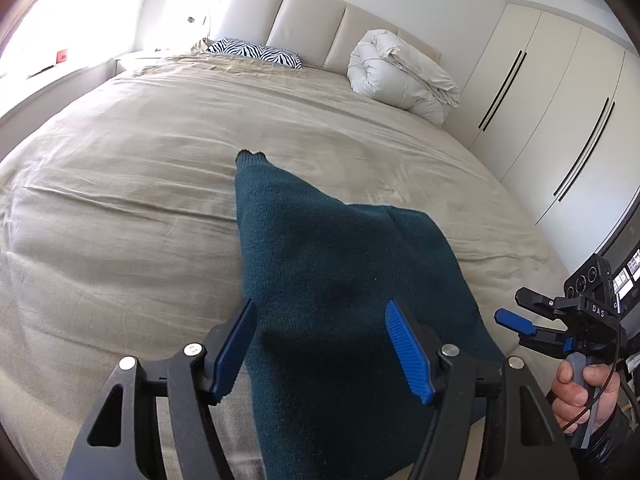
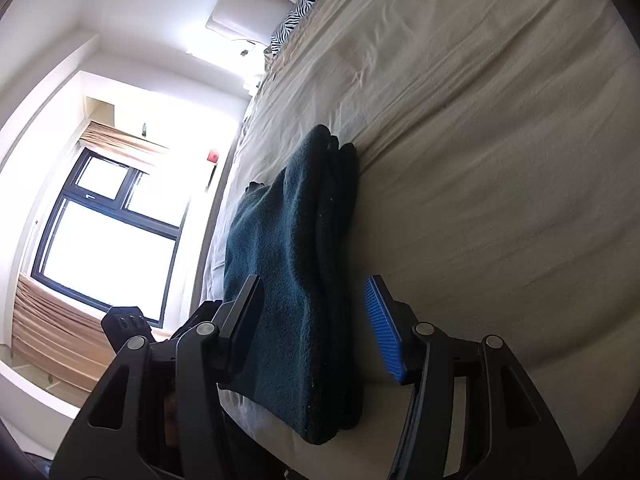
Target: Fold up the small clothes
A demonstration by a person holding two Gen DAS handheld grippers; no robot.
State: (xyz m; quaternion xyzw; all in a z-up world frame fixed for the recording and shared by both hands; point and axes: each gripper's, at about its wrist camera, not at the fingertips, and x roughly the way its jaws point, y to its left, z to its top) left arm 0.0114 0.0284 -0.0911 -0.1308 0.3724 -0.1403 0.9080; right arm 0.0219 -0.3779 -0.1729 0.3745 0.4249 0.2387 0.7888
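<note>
A dark teal knitted garment [image 1: 340, 264] lies folded in layers on the beige bed sheet [image 1: 140, 160], one narrow end pointing toward the headboard. My left gripper [image 1: 322, 344] hovers over its near part, open, its blue pads wide apart with the knit below the gap. At the right edge a hand [image 1: 580, 392] holds my right gripper [image 1: 514, 308] beside the garment. The right wrist view is rolled sideways. There the stacked folded edge of the garment [image 2: 296, 240] sits in the gap of my right gripper [image 2: 316, 320], which is open, and the blue pad [image 2: 384, 328] stands apart from the cloth.
A rolled white duvet [image 1: 400, 68] and a zebra-print pillow [image 1: 256, 52] lie at the padded headboard [image 1: 312, 28]. White wardrobe doors [image 1: 540, 100] line the right side. A bright window [image 2: 108, 240] with beige curtains is beyond the bed's far side. The bed sheet [image 2: 480, 160] is bare around the garment.
</note>
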